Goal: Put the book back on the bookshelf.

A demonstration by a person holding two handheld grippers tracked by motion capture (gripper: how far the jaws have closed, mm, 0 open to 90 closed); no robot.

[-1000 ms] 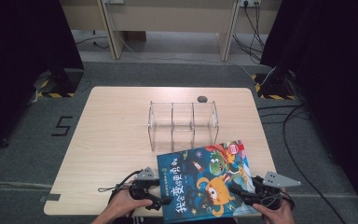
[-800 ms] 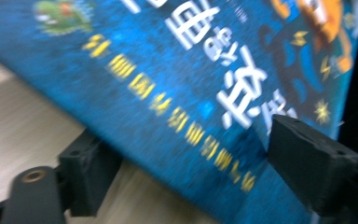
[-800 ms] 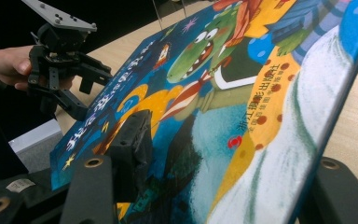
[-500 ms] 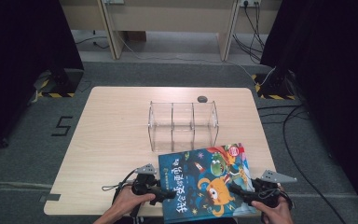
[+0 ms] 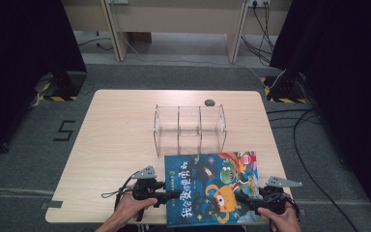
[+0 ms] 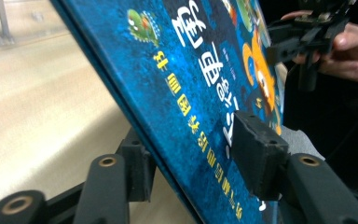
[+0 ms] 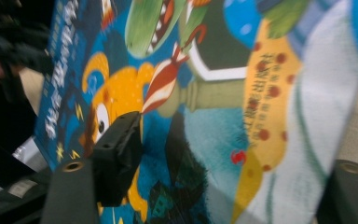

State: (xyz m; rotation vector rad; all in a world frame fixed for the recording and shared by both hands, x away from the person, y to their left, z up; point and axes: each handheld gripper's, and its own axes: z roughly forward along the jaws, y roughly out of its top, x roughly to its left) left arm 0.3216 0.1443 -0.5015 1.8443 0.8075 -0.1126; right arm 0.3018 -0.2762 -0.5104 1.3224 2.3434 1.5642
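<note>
Both grippers are clamped on the picture book (image 5: 211, 188): the left gripper (image 5: 166, 195) pinches its spine edge at nine o'clock, and the right gripper (image 5: 244, 199) bites the opposite edge near four o'clock. In the left gripper view one jaw sits on the blue cover and the other underneath, with the book between them. In the right gripper view a pad presses on the orange monster artwork, while the other jaw is mostly hidden behind the page edge.

The book hangs over the near edge of the wooden table (image 5: 116, 145), at about six o'clock on the tabletop, and it tilts, so I'd say it is carried rather than resting flat. It looks like a thin, glossy hardback: stiff enough to stay flat between two grips, light, but slick under the pads. Holding it at two opposite edges seems sensible, since a one-sided pinch would let it swing or slide.

Just beyond its far edge, toward twelve o'clock, stands a clear acrylic rack (image 5: 189, 128) with upright dividers. A small dark object (image 5: 209, 102) lies past that, near the table's far edge.
</note>
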